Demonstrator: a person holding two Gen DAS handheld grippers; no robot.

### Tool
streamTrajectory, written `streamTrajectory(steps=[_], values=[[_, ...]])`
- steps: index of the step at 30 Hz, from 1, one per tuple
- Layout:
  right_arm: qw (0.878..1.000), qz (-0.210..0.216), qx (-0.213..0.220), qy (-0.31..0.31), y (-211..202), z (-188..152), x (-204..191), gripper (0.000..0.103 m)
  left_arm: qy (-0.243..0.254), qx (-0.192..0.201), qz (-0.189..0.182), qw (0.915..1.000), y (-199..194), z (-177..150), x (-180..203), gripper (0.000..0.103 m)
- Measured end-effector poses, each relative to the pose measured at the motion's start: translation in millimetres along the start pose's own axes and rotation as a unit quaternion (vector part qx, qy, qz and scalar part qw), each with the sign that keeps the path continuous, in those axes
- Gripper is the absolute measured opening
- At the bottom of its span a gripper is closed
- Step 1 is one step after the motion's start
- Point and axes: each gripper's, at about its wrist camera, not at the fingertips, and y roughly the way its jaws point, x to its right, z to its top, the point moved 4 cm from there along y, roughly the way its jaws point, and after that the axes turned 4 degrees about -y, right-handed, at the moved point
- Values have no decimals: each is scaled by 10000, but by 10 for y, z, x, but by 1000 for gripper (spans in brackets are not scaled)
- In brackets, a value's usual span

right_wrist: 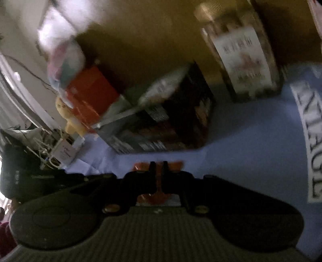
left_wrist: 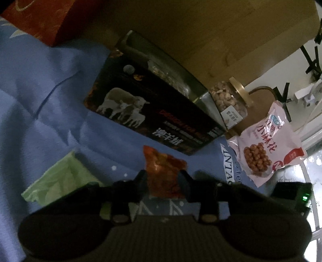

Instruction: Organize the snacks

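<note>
In the left wrist view my left gripper [left_wrist: 163, 175] has its fingers apart on either side of an orange-red snack packet [left_wrist: 164, 171] above the blue cloth [left_wrist: 50, 84]. In the right wrist view my right gripper [right_wrist: 159, 165] is nearly closed on a red-orange packet [right_wrist: 159, 181]. A black box with sheep printed on it [left_wrist: 153, 108] lies ahead and also shows in the right wrist view [right_wrist: 167, 121]. A jar of nuts with a gold lid [left_wrist: 229, 100] stands by it, and it also shows in the right wrist view [right_wrist: 241, 54]. A pink snack bag [left_wrist: 267, 145] lies at the right.
A green packet [left_wrist: 60, 181] lies left of my left gripper. A red box [left_wrist: 40, 18] sits at the far left, a wooden headboard [left_wrist: 201, 30] behind. In the right wrist view an orange box [right_wrist: 88, 94], a yellow toy [right_wrist: 68, 116] and a wire rack [right_wrist: 44, 149] are at the left.
</note>
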Motion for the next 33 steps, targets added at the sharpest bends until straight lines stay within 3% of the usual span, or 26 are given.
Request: streamTrajectory(steps=[1, 10, 15, 19, 20, 21, 25, 28, 31, 33], values=[[9998, 1, -194, 80, 66, -39, 53, 9, 25, 51, 36, 10000, 1, -4, 18, 42], [9937, 477, -292, 975, 74, -60, 287, 8, -79, 312, 384, 9987, -28, 74, -8, 50], [9918, 543, -330, 1111, 62, -43, 325, 8, 227, 162, 653, 9975, 81, 65, 92, 51], [9916, 549, -313, 1128, 58, -44, 334, 8, 208, 64, 546, 9983, 189, 29, 191, 50], [9910, 569, -316, 1167, 59, -43, 343, 8, 134, 128, 481, 9987, 183, 32, 178, 44], [9906, 577, -313, 1200, 84, -45, 318, 8, -10, 197, 373, 9991, 160, 34, 150, 26], [9897, 605, -298, 1263, 76, -52, 340, 8, -514, 267, -131, 9982, 94, 33, 36, 3], [9899, 614, -292, 1242, 82, -53, 334, 8, -694, 32, -739, 9948, 132, -31, 88, 2], [9901, 610, -285, 1230, 76, -59, 332, 8, -266, 0, -218, 9994, 250, -103, 195, 3], [9900, 614, -281, 1237, 69, -63, 334, 8, -263, -19, -155, 9995, 290, -131, 179, 3]])
